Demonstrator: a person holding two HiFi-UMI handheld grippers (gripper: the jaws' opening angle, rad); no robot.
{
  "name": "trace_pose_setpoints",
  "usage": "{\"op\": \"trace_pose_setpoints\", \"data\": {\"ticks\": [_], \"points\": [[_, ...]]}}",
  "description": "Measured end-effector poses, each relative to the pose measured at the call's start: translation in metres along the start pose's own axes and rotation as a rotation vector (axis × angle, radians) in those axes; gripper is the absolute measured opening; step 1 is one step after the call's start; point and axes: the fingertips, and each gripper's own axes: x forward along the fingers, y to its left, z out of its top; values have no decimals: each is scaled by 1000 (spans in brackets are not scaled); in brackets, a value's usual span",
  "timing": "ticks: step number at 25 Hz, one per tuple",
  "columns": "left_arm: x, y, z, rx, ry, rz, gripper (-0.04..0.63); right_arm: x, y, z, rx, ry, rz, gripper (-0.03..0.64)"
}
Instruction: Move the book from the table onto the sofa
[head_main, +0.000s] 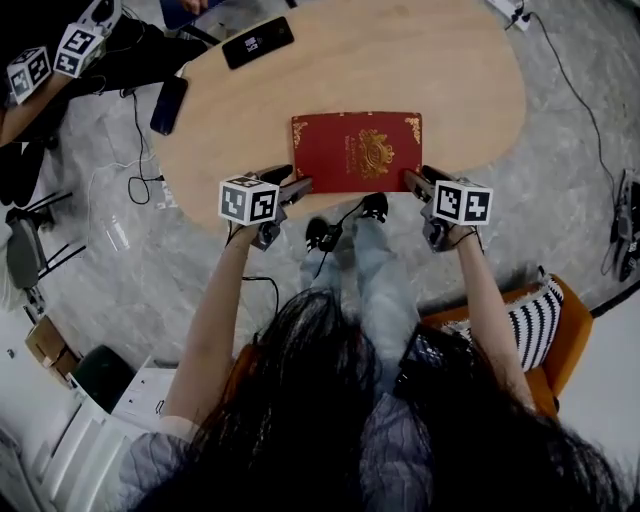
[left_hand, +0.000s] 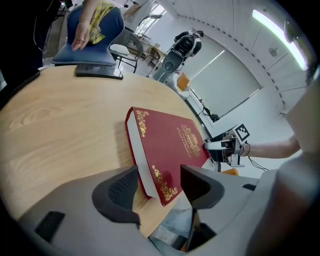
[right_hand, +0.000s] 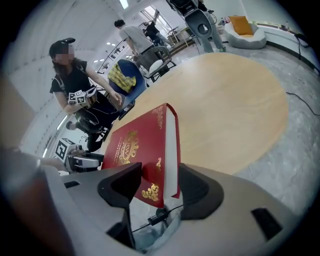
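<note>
As the book (head_main: 357, 150) lies flat at the table (head_main: 440, 60) edge, left gripper (head_main: 293, 181) and right gripper (head_main: 418, 177), jaws spread, straddle its near corners; best closed together, evenly, before lifting level

Red book (head_main: 357, 150) on wooden table (head_main: 440, 60)

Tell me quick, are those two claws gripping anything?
Left gripper: open, the book's corner between its jaws, not clamped.
Right gripper: open, the book's other near corner between its jaws, not clamped.
</note>
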Motion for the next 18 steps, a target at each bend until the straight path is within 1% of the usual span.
{"op": "trace_pose_setpoints", "data": {"ticks": [5,7,10,14,16,18], "points": [[15,1,2,5,16,0,258,4,4,-2,99,-33,64,221],[20,1,1,10,36,-6,258,3,5,-3,116,-45,80,221],[23,-1,-1,7,62,-25,256,4,5,-5,86,-44,59,221],[23,-1,-3,2,105,-7,256,4,6,-6,59,-30,11,213],[21,-1,-3,12,127,7,255,2,10,-8,41,-21,-18,207],[17,-3,0,20,123,9,255,-4,14,-7,48,-27,-33,202]]}}
